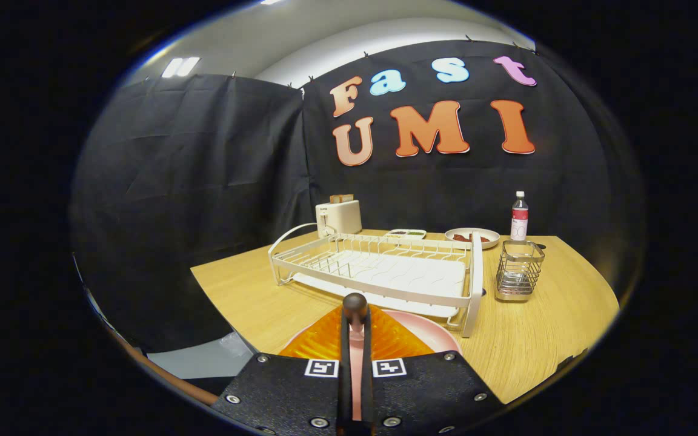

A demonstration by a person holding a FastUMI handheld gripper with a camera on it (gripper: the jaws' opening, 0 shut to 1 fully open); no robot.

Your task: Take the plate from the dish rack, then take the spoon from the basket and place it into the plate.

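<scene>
My gripper [355,324] is shut on the spoon [355,306]. The spoon's dark rounded end sticks out past the fingertips and its pale pink shaft runs back between the two fingers. A pink plate [434,334] lies flat on the wooden table right under and just ahead of the fingers, in front of the dish rack. The fingers hide most of the plate. Beyond the plate stands the white wire dish rack [385,266] with no dishes in it. The metal wire basket [519,269] stands to the right of the rack.
At the back of the wooden table [555,327] stand a white toaster [338,218], a small white tray [405,233], a plate with food [473,237] and a water bottle [519,217]. The table's near edge curves close to the right of the fingers.
</scene>
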